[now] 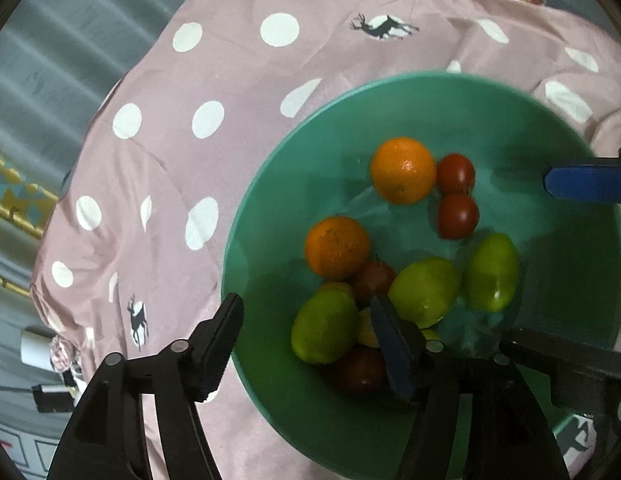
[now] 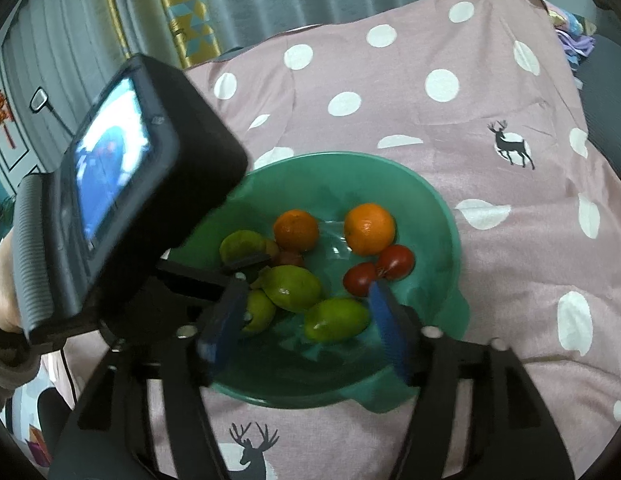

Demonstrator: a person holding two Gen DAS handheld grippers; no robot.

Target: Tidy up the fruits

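Fruits [image 2: 294,288] smooth, round/oval, in glossy green plastic bowl [image 2: 438,216], both tools [image 1: 306,328] [image 2: 306,322] open, empty.

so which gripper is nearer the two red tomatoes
Right. The right gripper has one fingertip just short of the red tomatoes. The left gripper is across the green bowl, over the limes.

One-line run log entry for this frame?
phase: over bowl | left gripper: open, empty | right gripper: open, empty | fruit: oranges, limes, tomatoes in bowl
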